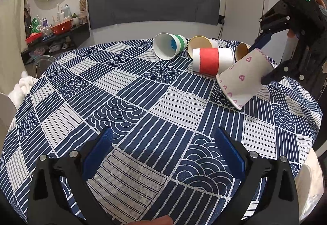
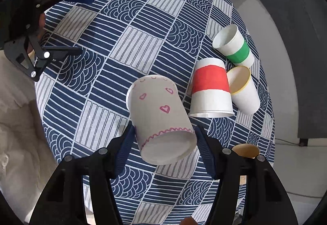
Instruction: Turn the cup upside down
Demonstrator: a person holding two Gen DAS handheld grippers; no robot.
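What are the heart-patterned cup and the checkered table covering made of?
The heart cup, held by the right gripper, looks like matte paper: thin wall, rolled rim, hearts seemingly drawn on by pen. The tablecloth looks like woven fabric, perhaps cotton or linen: visible coarse weave, no shine.

Right tongs [image 2: 164,144] clamp the heart-print cup [image 2: 159,114] near its base, rim tilted down toward the surface [image 2: 130,45], red-banded cup [image 2: 210,90] lying just beside.
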